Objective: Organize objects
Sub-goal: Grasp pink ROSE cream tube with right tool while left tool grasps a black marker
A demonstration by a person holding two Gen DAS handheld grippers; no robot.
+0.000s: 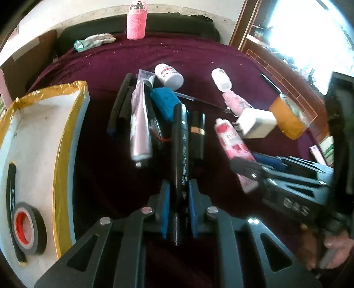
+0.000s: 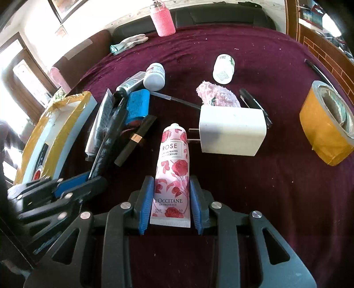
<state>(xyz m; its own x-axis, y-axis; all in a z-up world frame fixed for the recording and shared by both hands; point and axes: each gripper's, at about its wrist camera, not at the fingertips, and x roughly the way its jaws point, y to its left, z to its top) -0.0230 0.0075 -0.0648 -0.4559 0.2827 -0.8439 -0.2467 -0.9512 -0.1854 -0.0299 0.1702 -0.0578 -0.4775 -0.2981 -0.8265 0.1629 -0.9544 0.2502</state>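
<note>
At the far left stands a white tray with a yellow taped rim (image 1: pixel 66 141). It already holds a roll of black tape with a red core (image 1: pixel 28 228) and a long black thing, maybe a marker; its far part seems bare. So the sorting is judged to be at an early stage: only these two things are put away, and most of the things still lie on the dark red cloth (image 1: pixel 199 57).

Next to the tray lies a crowded heap: black sticks, a silver tube (image 1: pixel 139 124), a blue block (image 1: pixel 167 103), a black lipstick with a gold band (image 1: pixel 197 133) and a white jar (image 1: pixel 169 76). The left gripper (image 1: pixel 178 212) has its jaws narrow, closed on the black art marker (image 1: pixel 181 155), whose far end still lies among the heap.

To the right, the right gripper (image 2: pixel 170 199) clasps the rose hand cream tube (image 2: pixel 173 168) at its flat lower end, the cap pointing away. Further right wait a white charger (image 2: pixel 232 133), a pink fluffy thing (image 2: pixel 218 94), a small white bottle (image 2: pixel 224 68) and a roll of brown tape (image 2: pixel 320 130). A pink bottle (image 2: pixel 162 21) stands at the far edge.
</note>
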